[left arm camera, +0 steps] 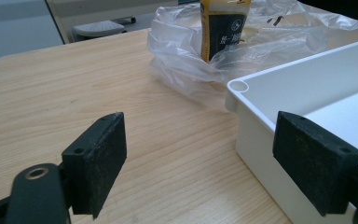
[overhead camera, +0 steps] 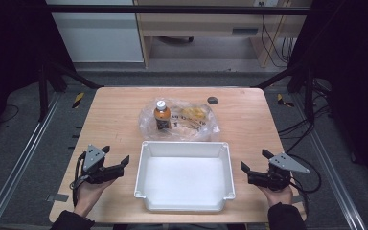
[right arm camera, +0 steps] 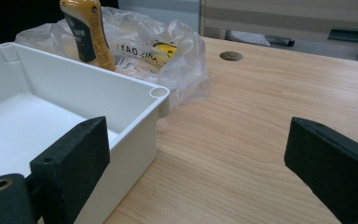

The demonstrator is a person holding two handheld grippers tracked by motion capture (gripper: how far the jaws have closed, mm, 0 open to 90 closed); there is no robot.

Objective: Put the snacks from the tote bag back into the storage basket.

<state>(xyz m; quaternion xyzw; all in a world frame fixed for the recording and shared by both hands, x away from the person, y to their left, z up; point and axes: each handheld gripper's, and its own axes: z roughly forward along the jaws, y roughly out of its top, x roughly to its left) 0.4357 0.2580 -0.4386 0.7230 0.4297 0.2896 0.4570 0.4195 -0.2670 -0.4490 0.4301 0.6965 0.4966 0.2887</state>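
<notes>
Jaws on both grippers are spread wide with nothing between them. The left gripper [overhead camera: 116, 161] sits just off the left side of the white tray [overhead camera: 146, 158], held low over the table [overhead camera: 115, 115] by the person's left hand [overhead camera: 90, 191]. In the left gripper view its two black pads [left arm camera: 99, 158] frame bare wood on one side and the near corner of the tray on the other, not touching either as far as the view tells. The right gripper [overhead camera: 255, 161] mirrors that on the tray's right side, held in the right hand [overhead camera: 280, 194], and in the right gripper view one pad [right arm camera: 72, 163] hangs in front of the tray wall [right arm camera: 135, 135] while the other hovers over open tabletop.

Further out, past the far edge of the tray, there's a crumpled clear plastic bag [overhead camera: 196, 127] lying on the wood, pretty much touching the tray's far rim. An orange bottle [overhead camera: 161, 116] with a white cap and dark label stands upright in the left part of the bag. Something yellow [overhead camera: 194, 113] lies inside the bag to the right of the bottle, too blurry to tell what. The tray itself is empty and sits centred near the person's edge of the table. A small dark round disc [overhead camera: 212, 100] is set in the tabletop behind the bag.
</notes>
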